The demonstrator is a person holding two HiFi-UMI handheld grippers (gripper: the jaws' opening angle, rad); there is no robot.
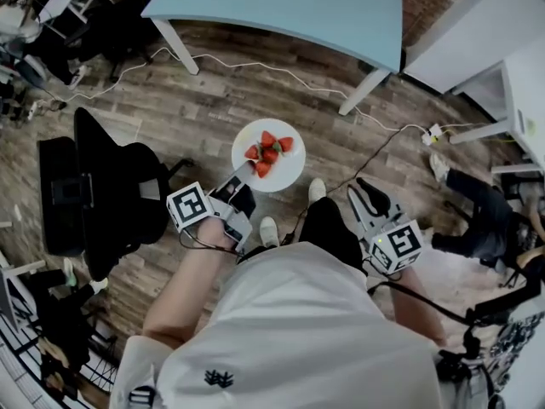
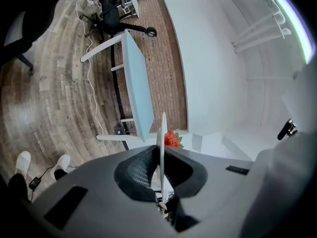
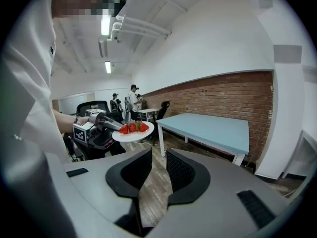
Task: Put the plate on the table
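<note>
Holding: left gripper (image 1: 243, 175) has the plate (image 1: 290, 174) by its near rim, the fingers (image 2: 136, 170) clamped on it. In the left gripper view the plate (image 2: 161, 150) stands edge-on between the two pads, with one strawberry (image 2: 172, 139) showing past the rim.

Plate position: in the air over the wooden floor (image 1: 213, 118), in front of the person's shoes, not on the tabletop (image 1: 289, 7). The light blue tabletop is apart from the plate, its near edge toward the person. Nothing can be seen on it.

Load: several red strawberries (image 1: 268, 153) lie bunched at the middle of the white plate, and its outer rim is bare. In the right gripper view the plate (image 3: 143, 131) sits about level.

Right gripper (image 1: 369, 196): at the person's right side, apart from the plate. Its fingers (image 3: 183, 175) stand apart with a narrow gap, and only floor boards show between them.

Surroundings: a black office chair (image 1: 115, 186) stands beside the left gripper. A white cable (image 1: 255, 65) runs across the floor near the legs under the tabletop.
</note>
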